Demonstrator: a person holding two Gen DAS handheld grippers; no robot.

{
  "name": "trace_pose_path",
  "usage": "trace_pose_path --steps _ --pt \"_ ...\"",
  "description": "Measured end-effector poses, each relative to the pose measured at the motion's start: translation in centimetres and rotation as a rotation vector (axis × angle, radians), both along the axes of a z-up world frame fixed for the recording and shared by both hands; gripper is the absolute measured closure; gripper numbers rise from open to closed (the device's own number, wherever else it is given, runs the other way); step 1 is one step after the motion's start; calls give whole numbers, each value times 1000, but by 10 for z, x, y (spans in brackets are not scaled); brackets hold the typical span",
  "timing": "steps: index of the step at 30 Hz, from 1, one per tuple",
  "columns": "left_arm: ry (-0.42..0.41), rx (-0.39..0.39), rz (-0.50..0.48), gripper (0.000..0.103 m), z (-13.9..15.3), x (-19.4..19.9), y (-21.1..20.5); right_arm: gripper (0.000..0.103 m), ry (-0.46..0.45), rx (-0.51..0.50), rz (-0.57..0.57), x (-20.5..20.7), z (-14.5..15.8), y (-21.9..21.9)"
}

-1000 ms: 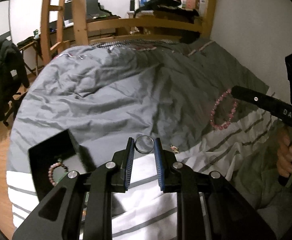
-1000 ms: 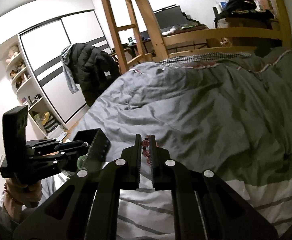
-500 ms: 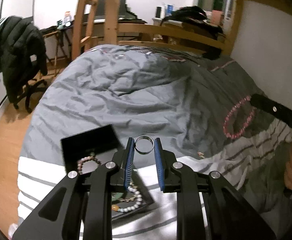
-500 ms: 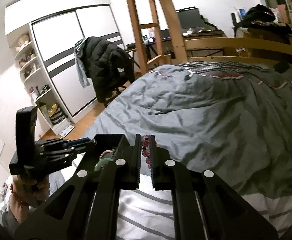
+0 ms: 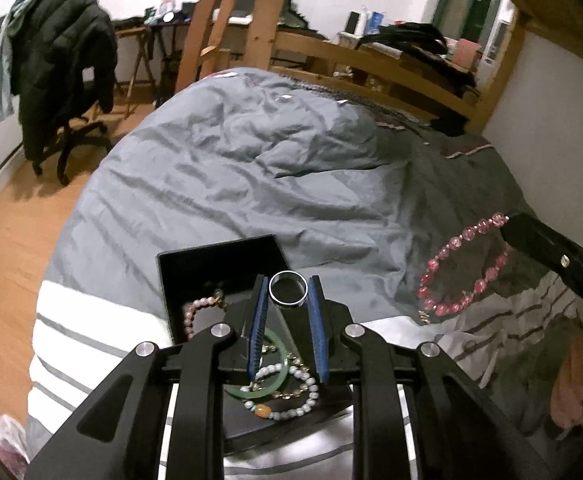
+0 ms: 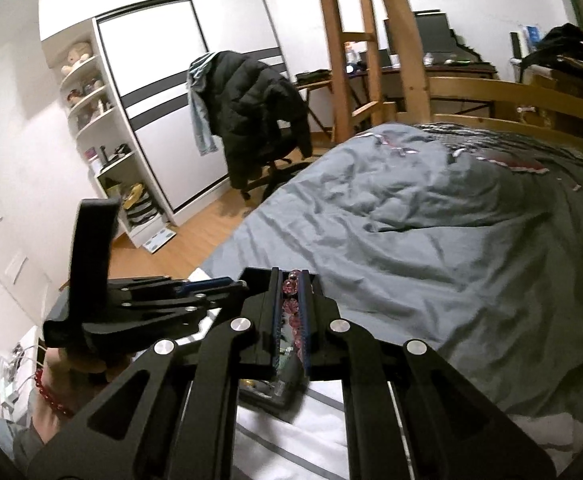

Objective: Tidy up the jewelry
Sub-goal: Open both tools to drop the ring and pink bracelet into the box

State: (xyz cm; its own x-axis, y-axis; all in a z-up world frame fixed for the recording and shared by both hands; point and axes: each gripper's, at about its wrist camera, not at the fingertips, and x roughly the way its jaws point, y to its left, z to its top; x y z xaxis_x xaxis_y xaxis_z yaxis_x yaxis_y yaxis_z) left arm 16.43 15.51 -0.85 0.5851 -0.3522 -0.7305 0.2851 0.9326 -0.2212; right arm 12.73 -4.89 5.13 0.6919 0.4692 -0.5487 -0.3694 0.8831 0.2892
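My left gripper (image 5: 287, 290) is shut on a silver ring (image 5: 287, 288), held at its fingertips above a black jewelry box (image 5: 183, 268) on the bed. Inside the box lie a green bangle (image 5: 269, 389), a white bead bracelet (image 5: 299, 398) and a pale pink bead bracelet (image 5: 195, 308). My right gripper (image 6: 293, 280) is shut on a pink bead bracelet (image 6: 290, 308). In the left wrist view that pink bracelet (image 5: 457, 268) hangs as a loop from the right gripper's fingertip (image 5: 531, 236), off to the right of the box. The left gripper (image 6: 211, 286) also shows at the left of the right wrist view.
A wrinkled grey duvet (image 5: 251, 176) covers the bed, with a white striped sheet (image 5: 87, 344) at the near end. A wooden ladder (image 5: 251, 20) and bed rail (image 5: 371, 60) stand behind. A chair with a dark jacket (image 5: 63, 64) stands on the floor at left.
Both grippers have swung leftward with their loads. The black box has come from the lower left to right beneath my left gripper, and the pink bracelet has drawn closer to it.
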Motion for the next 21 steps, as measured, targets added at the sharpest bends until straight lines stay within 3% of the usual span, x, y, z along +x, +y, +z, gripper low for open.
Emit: trace_pose_path --steps 5,12,15,21 --pt "50 -46 56 83 -12 13 18 94 15 -5 41 7 -7 27" --pt "131 -40 87 83 -31 27 20 94 69 8 86 14 -27 56" --pt "222 -111 128 83 -47 36 33 94 84 14 101 14 -35 64" --pt "264 -131 181 83 -56 40 42 94 122 23 112 16 -58 68"
